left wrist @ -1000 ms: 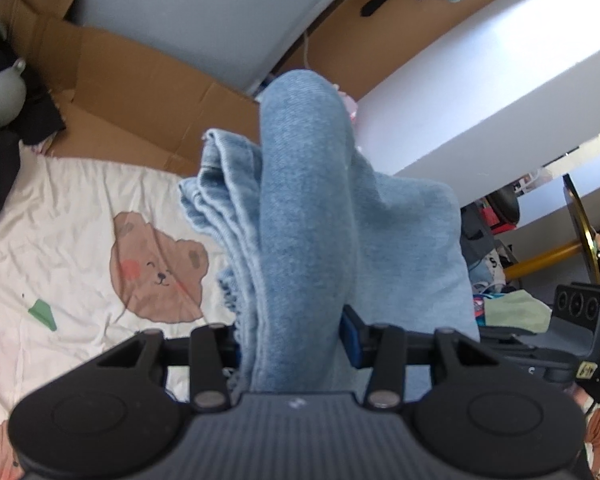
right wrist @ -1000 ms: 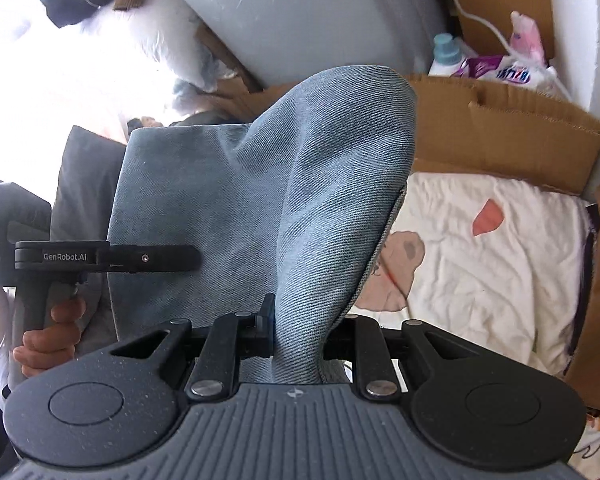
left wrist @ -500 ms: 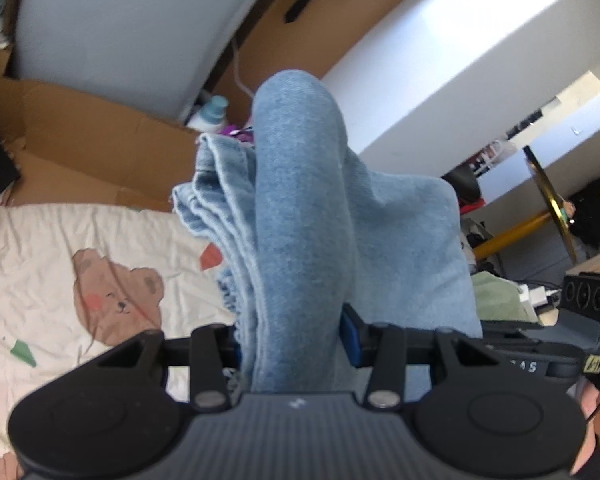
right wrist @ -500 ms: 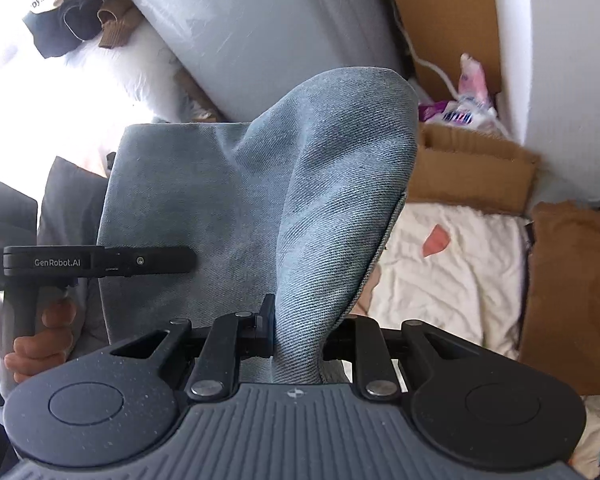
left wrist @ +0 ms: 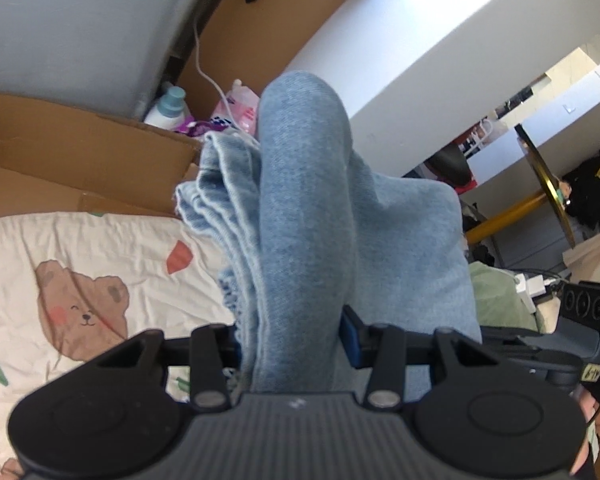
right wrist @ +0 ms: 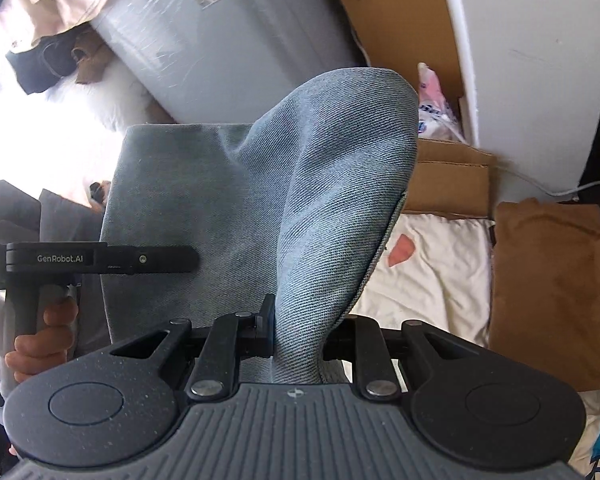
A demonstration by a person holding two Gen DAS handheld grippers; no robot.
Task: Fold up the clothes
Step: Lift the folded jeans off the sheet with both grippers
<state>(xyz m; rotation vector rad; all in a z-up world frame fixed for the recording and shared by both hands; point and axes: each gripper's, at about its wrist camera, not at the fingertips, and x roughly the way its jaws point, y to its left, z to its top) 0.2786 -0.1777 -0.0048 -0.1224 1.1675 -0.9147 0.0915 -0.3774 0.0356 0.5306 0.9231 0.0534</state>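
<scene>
One pair of light blue jeans (left wrist: 308,216) hangs in the air between two grippers, lifted clear of the bed sheet (left wrist: 52,248) with its printed bears. The left gripper (left wrist: 292,344) is clamped on a thick bundle of several denim layers, whose stacked hem edges fan out to the left of the roll that rises from its jaws. The right gripper (right wrist: 296,340) is pinched tight on a thinner fold of the same garment (right wrist: 340,184). In the right wrist view the left gripper (right wrist: 156,258) shows side-on at the left, gripped by a hand (right wrist: 40,340), with a flat panel of denim stretched between the two tools, so the cloth's long axis runs left to right from one gripper to the other, and the loose rest droops away on the far side. The sheet lies below and beyond both grippers, to the left in the left wrist view and to the right in the right wrist view; I judge the coming move depends on carrying the span down onto that open patch, keeping both ends level. Neither hand looks nearer to it. Counted: one pair of jeans, two grippers, one sheet, and one brown cloth (right wrist: 548,288) at the sheet's right edge.
</scene>
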